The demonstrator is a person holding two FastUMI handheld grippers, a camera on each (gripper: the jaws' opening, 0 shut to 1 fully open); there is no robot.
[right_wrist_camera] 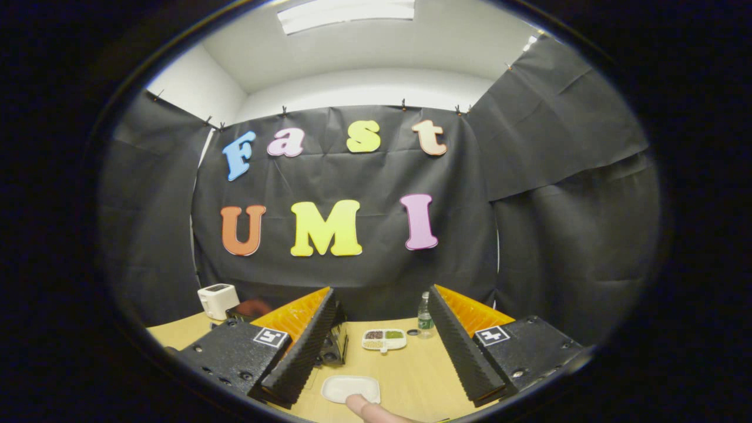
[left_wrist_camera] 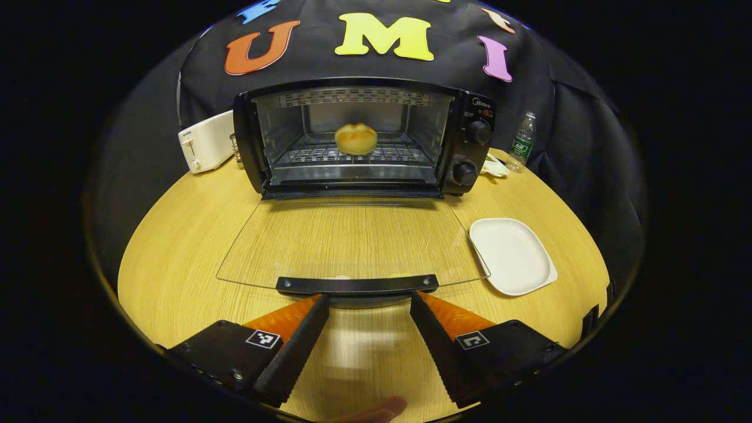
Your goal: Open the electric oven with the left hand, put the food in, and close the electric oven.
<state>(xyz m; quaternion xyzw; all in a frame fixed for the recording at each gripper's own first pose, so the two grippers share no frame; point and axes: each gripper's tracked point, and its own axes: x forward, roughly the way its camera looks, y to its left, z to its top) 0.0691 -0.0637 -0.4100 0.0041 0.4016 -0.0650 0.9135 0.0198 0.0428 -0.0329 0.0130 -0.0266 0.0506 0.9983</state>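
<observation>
The black electric oven (left_wrist_camera: 364,138) stands open at the back of the wooden table, its glass door (left_wrist_camera: 352,241) folded down flat. On the wire rack inside lies a golden bread roll (left_wrist_camera: 356,138). My left gripper (left_wrist_camera: 369,299) is open, and its fingertips sit right at the door's black handle (left_wrist_camera: 357,285), one on each side of the middle; I cannot tell if they touch it. My right gripper (right_wrist_camera: 382,294) is open and holds nothing, raised high and facing the booth wall. Part of the oven (right_wrist_camera: 332,348) shows behind its left finger.
A white square plate (left_wrist_camera: 512,254) lies bare to the right of the door, the same plate (right_wrist_camera: 351,388) showing below the right gripper. A white toaster (left_wrist_camera: 205,141) stands left of the oven. A water bottle (left_wrist_camera: 522,141) and a divided dish (right_wrist_camera: 384,339) are at the back right.
</observation>
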